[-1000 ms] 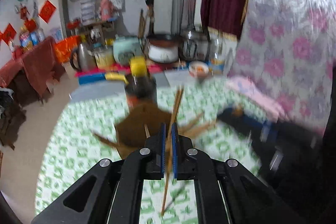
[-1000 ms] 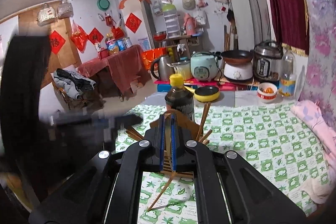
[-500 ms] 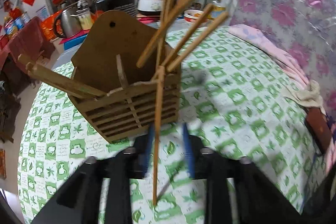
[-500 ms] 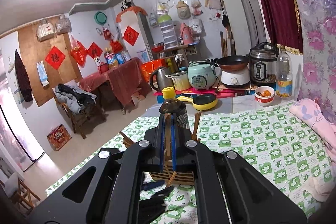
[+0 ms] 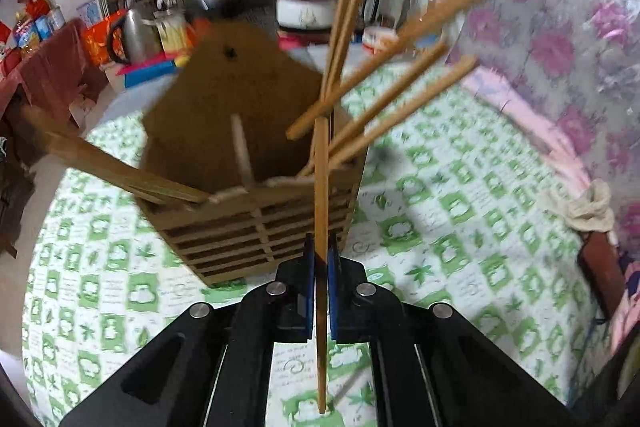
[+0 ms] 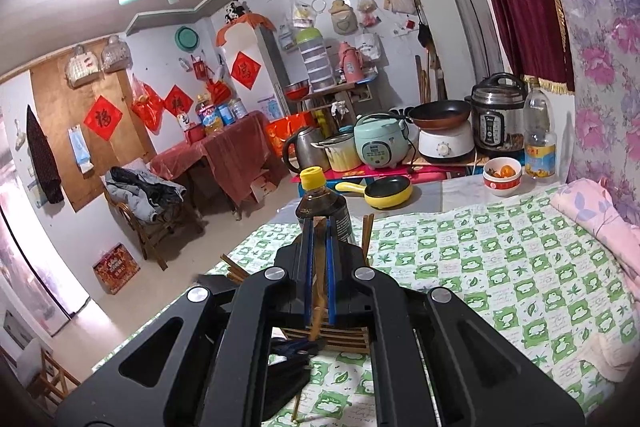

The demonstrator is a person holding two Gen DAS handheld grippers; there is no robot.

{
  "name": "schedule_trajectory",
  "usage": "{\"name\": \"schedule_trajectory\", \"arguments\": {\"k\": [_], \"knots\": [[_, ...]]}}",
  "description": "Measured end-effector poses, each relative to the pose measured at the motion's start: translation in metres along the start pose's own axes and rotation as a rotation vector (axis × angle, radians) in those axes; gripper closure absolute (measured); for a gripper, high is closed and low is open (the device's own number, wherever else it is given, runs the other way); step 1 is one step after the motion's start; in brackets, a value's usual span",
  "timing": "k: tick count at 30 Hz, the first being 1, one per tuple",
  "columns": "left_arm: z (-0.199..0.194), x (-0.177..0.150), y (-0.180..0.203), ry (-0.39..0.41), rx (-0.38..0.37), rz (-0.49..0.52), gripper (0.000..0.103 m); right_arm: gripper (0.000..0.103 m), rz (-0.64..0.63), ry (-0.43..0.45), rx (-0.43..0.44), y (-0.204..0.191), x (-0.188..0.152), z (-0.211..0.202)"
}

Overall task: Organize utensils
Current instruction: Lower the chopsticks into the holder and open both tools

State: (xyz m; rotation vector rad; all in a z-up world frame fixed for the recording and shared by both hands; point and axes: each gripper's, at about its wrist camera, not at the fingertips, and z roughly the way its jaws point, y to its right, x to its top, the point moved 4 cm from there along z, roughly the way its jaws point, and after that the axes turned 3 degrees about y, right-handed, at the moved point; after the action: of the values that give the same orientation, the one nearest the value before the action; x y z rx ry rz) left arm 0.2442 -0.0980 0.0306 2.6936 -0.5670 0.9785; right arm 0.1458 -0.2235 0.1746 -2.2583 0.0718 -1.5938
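Note:
A brown slatted wooden utensil holder [image 5: 256,227] stands on the green-checked tablecloth [image 5: 460,227], close in front of my left gripper [image 5: 319,259]. Several wooden chopsticks [image 5: 392,99] lean out of its right compartment, and more [image 5: 120,171] stick out to the left. My left gripper is shut on one upright chopstick [image 5: 321,187], whose top end is level with the holder's rim. My right gripper [image 6: 319,267] is higher and farther back. Its fingers stand close together and are empty. The holder [image 6: 332,337] and the left gripper [image 6: 292,351] show below it.
A dark sauce bottle with a yellow cap [image 6: 322,207] stands behind the holder. A yellow pan [image 6: 386,191], cookers, a kettle and a bowl [image 6: 502,175] line the far edge. A pink quilt [image 6: 596,219] lies at the right. A loose chopstick [image 6: 298,413] lies on the cloth.
My left gripper has come up close to the holder and shut again on the upright chopstick after its jaws stood apart. My right gripper has lifted higher and stayed shut.

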Motion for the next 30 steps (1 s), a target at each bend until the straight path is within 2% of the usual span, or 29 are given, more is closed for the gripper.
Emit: {"name": "schedule_trajectory", "arguments": {"k": [3, 7, 10, 12, 16, 18, 21, 26, 29, 30], "knots": [[-0.045, 0.015, -0.007, 0.109, 0.015, -0.002, 0.097, 0.097, 0.008, 0.018, -0.005, 0.001, 0.003, -0.003], [-0.083, 0.04, -0.018, 0.23, 0.065, -0.032, 0.097, 0.097, -0.005, 0.037, -0.019, -0.002, 0.006, -0.006], [-0.101, 0.068, -0.026, 0.312, 0.069, -0.088, 0.097, 0.097, -0.024, 0.033, -0.037, -0.006, 0.007, 0.001], [-0.113, 0.087, -0.031, 0.4, 0.091, -0.115, 0.097, 0.097, -0.038, 0.025, -0.048, -0.008, 0.007, 0.008], [-0.118, 0.107, -0.033, 0.515, 0.111, -0.131, 0.097, 0.097, -0.059, 0.005, -0.055, -0.012, 0.004, 0.028], [-0.108, 0.116, -0.036, 0.545, 0.122, -0.141, 0.097, 0.097, -0.062, -0.01, -0.054, -0.011, 0.001, 0.039], [-0.086, 0.121, -0.042, 0.55, 0.126, -0.164, 0.097, 0.097, -0.058, -0.04, -0.053, -0.005, -0.006, 0.058], [-0.047, 0.115, -0.053, 0.522, 0.152, -0.161, 0.097, 0.097, -0.043, -0.093, -0.054, 0.006, -0.016, 0.082], [-0.026, 0.106, -0.059, 0.488, 0.152, -0.163, 0.096, 0.096, -0.042, -0.155, -0.047, 0.008, -0.026, 0.099], [-0.021, 0.104, -0.062, 0.476, 0.15, -0.168, 0.091, 0.092, -0.039, -0.19, -0.028, 0.008, -0.032, 0.107]]}}
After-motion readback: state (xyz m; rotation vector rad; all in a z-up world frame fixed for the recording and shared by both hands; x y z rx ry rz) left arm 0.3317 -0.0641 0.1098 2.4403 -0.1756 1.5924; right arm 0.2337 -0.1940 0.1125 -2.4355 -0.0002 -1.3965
